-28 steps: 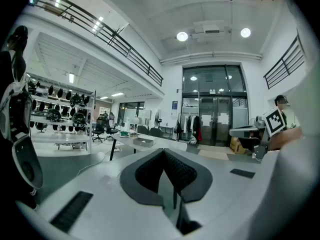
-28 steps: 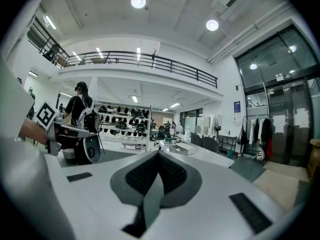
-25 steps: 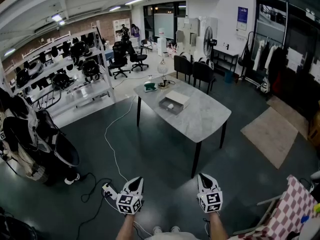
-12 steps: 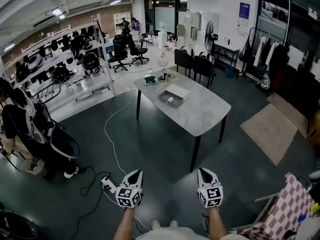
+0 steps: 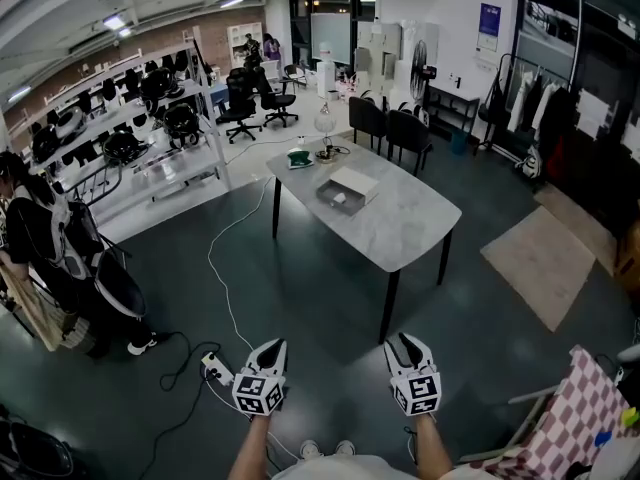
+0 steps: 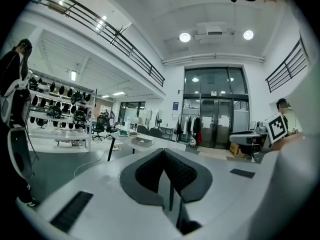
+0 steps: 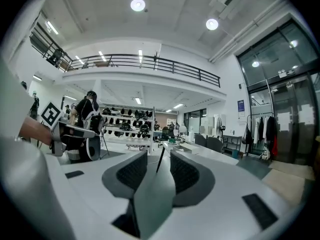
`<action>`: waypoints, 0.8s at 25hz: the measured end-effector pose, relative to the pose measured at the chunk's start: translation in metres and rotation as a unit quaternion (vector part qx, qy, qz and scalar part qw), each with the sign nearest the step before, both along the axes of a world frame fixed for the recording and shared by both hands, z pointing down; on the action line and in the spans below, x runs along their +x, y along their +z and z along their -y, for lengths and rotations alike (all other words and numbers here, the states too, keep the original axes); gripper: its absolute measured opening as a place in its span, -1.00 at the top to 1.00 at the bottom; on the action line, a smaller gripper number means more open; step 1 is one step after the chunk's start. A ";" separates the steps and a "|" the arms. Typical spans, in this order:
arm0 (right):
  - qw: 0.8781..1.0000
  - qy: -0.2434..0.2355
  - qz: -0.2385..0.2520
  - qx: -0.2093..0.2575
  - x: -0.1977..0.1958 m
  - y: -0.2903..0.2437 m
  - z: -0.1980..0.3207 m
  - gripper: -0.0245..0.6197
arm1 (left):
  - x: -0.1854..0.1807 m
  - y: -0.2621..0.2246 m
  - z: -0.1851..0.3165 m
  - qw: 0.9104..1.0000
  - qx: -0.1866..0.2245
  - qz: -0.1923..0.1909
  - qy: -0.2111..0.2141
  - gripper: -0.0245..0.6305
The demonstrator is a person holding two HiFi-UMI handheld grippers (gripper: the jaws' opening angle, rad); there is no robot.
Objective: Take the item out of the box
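An open, shallow cardboard box (image 5: pixel 345 190) lies on the grey marble table (image 5: pixel 400 230) across the room, with a small white item (image 5: pixel 340 199) inside it. Both grippers hang low at the bottom of the head view, far from the table and over the dark floor. My left gripper (image 5: pixel 273 348) has its jaws together and holds nothing (image 6: pixel 164 151). My right gripper (image 5: pixel 405 343) is open with a narrow empty gap (image 7: pixel 159 156). The box shows small and distant in the left gripper view (image 6: pixel 144 142) and the right gripper view (image 7: pixel 185 147).
A green object (image 5: pixel 300 158) and a glass lamp (image 5: pixel 325 126) stand at the table's far end. Shelves of helmets (image 5: pixel 150 118) line the left wall, with a person (image 5: pixel 40 248) beside them. A power strip and cable (image 5: pixel 215 371) lie near my feet. Checkered cloth (image 5: pixel 580 418) sits lower right.
The view has drawn slightly closer to the table. The right gripper's jaws have parted a little. The person at the left has shifted.
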State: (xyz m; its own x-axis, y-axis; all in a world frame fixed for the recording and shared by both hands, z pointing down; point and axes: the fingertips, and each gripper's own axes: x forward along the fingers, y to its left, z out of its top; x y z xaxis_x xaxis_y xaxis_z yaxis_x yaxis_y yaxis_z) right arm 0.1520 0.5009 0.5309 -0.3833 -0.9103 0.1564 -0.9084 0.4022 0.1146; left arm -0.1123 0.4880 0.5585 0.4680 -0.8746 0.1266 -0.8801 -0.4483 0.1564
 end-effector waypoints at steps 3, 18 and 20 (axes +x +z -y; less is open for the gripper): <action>1.000 -0.008 0.003 -0.004 -0.001 0.003 0.001 0.29 | 0.004 0.000 -0.001 1.000 0.001 -0.001 -0.002 0.88; 1.000 -0.023 -0.008 0.000 0.026 0.006 0.016 0.22 | 0.038 -0.002 0.009 1.000 0.005 0.004 -0.012 0.88; 1.000 -0.024 -0.009 -0.002 0.027 0.010 0.021 0.22 | 0.040 0.001 0.015 1.000 0.004 0.004 -0.012 0.88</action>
